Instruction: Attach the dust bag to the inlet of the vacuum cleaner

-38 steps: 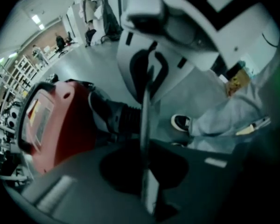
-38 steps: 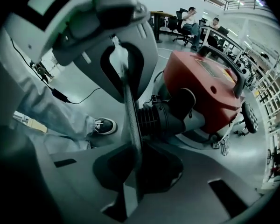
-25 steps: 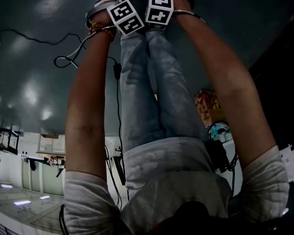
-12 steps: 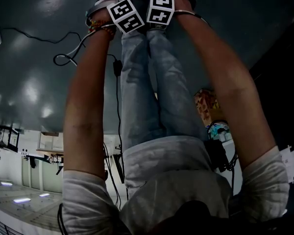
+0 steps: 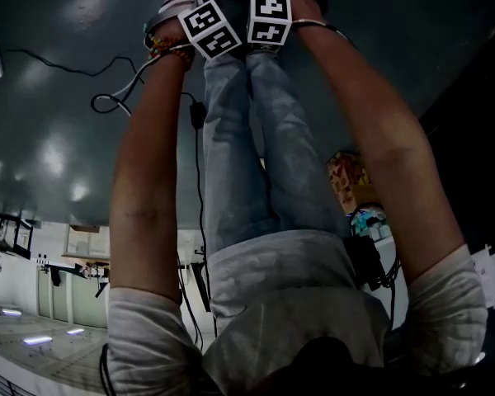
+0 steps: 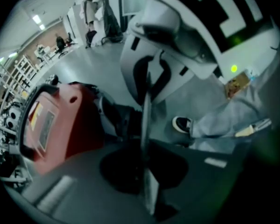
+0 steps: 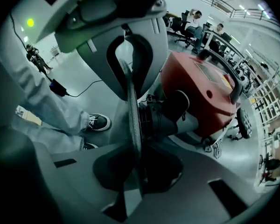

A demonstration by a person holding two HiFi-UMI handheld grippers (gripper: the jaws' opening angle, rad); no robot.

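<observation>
The left tool (image 6: 145, 148) and the right tool (image 7: 136, 149) both pinch 1 thin flat card (image 7: 133, 118), likely the dust bag's collar, standing on edge just in front of the black inlet (image 7: 164, 118) of the red vacuum cleaner (image 7: 210, 92).

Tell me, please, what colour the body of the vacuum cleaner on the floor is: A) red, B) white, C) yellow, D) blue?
A: the vacuum cleaner shows a red body in both gripper views.
</observation>
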